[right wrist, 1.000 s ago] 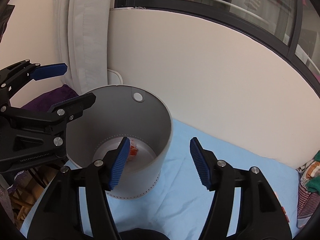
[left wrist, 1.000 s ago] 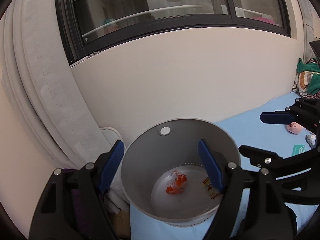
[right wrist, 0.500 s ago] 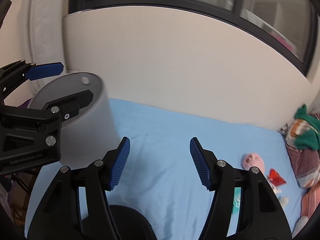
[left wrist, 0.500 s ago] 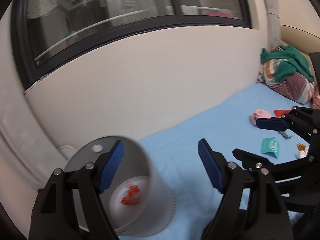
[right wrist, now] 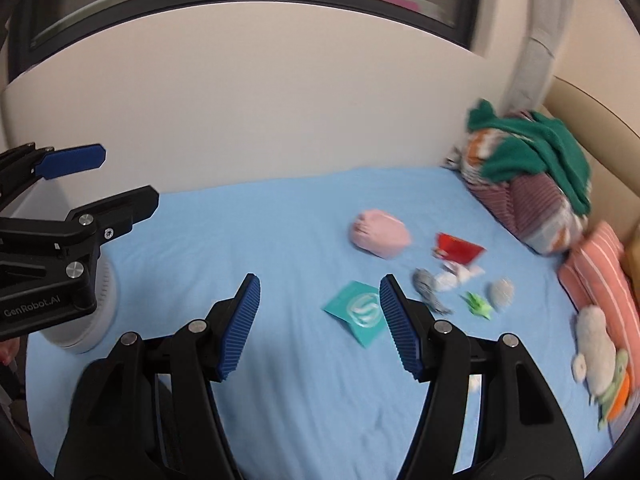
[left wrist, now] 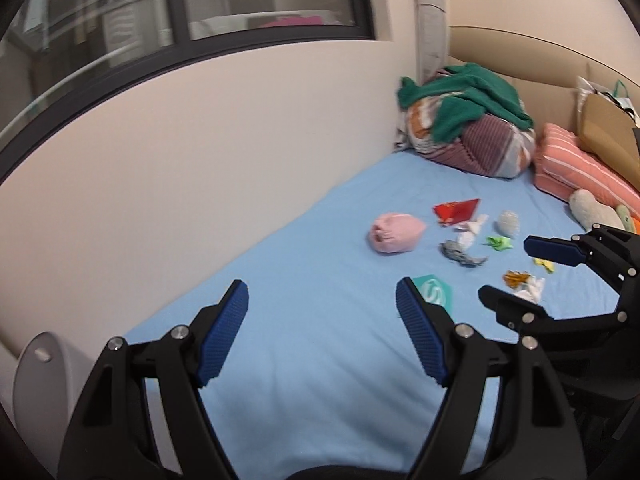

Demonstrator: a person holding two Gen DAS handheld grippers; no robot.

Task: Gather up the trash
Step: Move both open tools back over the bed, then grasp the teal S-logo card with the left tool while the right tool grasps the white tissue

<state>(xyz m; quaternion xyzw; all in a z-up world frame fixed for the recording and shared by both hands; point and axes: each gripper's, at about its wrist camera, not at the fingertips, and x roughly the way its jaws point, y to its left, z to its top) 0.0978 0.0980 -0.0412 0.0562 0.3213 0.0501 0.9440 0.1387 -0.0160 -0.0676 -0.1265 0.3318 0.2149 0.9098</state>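
Currently we list the following on the blue bed sheet [right wrist: 248, 240].

Item one: teal packet [right wrist: 358, 312], flat, lying just ahead of our right gripper [right wrist: 318, 324] and partly behind its right finger. We judge it light, thin and slippery; it will likely need pinching at a raised edge or corner, since it lies flush on soft bedding.

Item two: pink bundle [right wrist: 380, 238], soft and rounded, farther toward the wall. Probably squashy and easy to grip across its middle.

Item three: red wrapper [right wrist: 458, 250], crinkled, beyond the packet. Light, springy.

Item four: small scraps near the wrapper: a grey wad [right wrist: 428, 286], white tissue [right wrist: 452, 278], a green bit [right wrist: 478, 304]. All seem featherweight and loose; a firm pinch from above should do.

Item five: bin [right wrist: 94, 320], pale and round, at the left edge of the right view, well apart from the litter.

Tools: our right gripper hangs above the sheet, jaws spread wide, holding nothing, aimed toward the teal packet. Our left gripper [left wrist: 320, 330] is likewise spread and empty, held level over bare sheet, nearer the bin side.

Unlisted as trash: the pile of clothes [right wrist: 532, 176] and striped pillow [right wrist: 600, 280] at the far end.
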